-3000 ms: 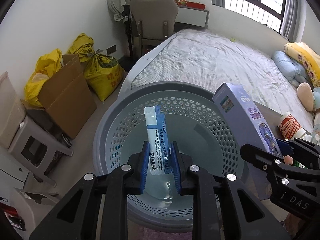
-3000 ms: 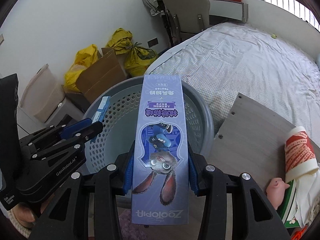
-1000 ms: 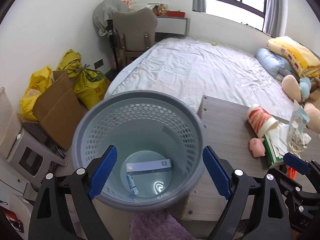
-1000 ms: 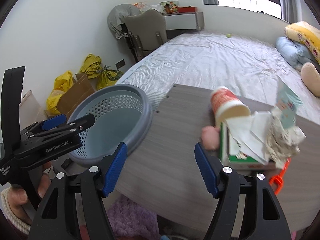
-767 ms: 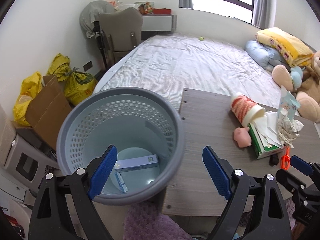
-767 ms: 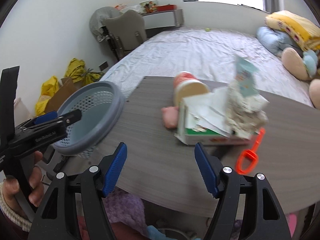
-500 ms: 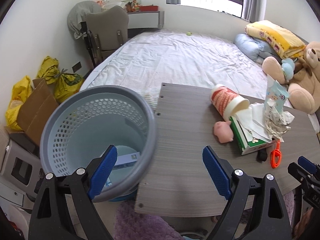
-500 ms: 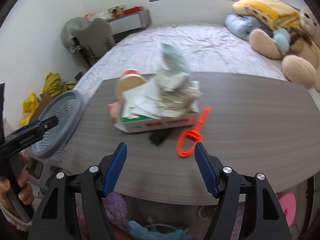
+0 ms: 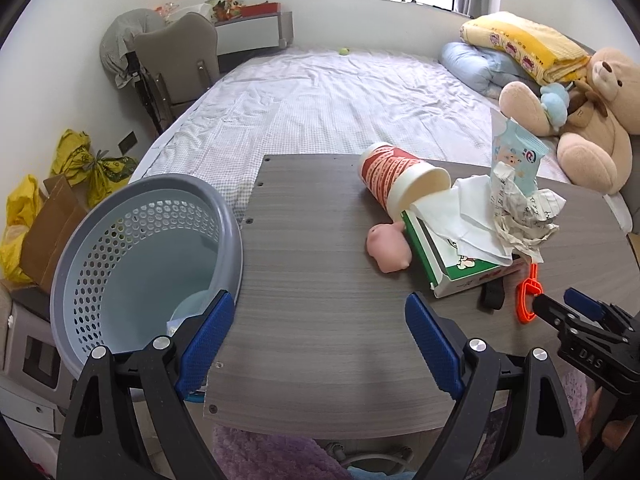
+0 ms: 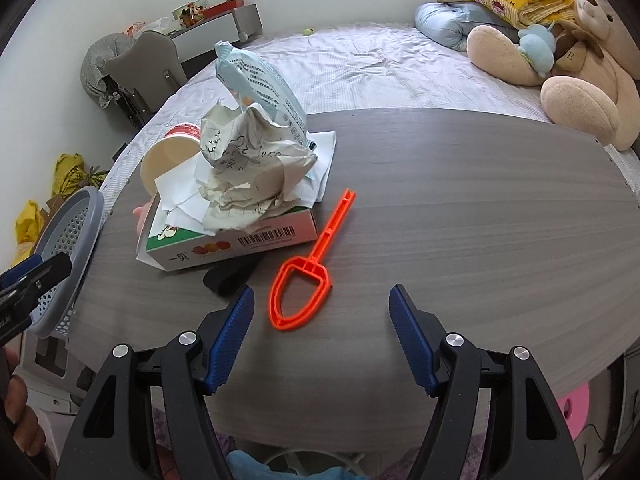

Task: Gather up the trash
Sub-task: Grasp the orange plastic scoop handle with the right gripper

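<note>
A grey perforated trash basket (image 9: 100, 240) stands at the table's left end; it also shows in the right wrist view (image 10: 76, 224). On the grey wood table (image 9: 320, 280) lies a pile: a red-and-white paper cup (image 9: 394, 178) on its side, a green-and-white carton (image 10: 232, 240), crumpled paper (image 10: 252, 168), a light blue wrapper (image 10: 260, 80), a pink pig toy (image 9: 388, 246), an orange plastic scoop (image 10: 312, 268) and a small black object (image 10: 230, 274). My left gripper (image 9: 316, 344) is open and empty over the table's near edge. My right gripper (image 10: 320, 328) is open and empty just in front of the scoop.
A bed (image 9: 340, 96) lies behind the table, with a teddy bear (image 9: 592, 120) and pillows at the right. A chair (image 9: 176, 60), yellow bags (image 9: 88, 160) and a cardboard box (image 9: 48, 224) stand by the left wall.
Both grippers let go of their boxes, which dropped into the basket, and opened. Both have since swung right from the basket to over the table, the right one up to the pile.
</note>
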Action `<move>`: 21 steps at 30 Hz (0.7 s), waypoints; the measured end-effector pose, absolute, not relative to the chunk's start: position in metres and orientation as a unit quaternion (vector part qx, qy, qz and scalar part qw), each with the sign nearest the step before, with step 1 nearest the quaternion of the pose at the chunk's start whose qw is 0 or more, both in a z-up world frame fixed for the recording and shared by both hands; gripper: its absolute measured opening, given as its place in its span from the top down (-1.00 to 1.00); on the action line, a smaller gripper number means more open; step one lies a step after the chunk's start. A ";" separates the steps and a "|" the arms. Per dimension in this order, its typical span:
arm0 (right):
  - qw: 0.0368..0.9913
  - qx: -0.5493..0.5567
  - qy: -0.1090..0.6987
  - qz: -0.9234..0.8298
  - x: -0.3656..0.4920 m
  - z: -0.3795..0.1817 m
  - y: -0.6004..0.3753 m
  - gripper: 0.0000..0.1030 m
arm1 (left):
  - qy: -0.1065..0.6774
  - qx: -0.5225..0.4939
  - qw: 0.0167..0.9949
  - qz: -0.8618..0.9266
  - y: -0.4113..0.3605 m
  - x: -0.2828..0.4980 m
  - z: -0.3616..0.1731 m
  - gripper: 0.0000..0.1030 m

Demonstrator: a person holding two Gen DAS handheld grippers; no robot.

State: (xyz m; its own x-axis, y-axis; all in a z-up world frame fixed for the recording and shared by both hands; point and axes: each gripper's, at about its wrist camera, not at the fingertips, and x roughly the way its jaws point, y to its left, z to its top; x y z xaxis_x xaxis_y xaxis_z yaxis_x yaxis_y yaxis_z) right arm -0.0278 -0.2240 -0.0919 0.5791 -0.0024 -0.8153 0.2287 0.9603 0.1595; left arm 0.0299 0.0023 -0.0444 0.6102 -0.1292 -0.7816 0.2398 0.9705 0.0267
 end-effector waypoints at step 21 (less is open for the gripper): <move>0.877 0.092 0.466 -0.076 -0.007 -0.105 -0.217 0.12 | 0.434 0.066 0.893 -0.102 -0.003 0.033 -0.047 -0.66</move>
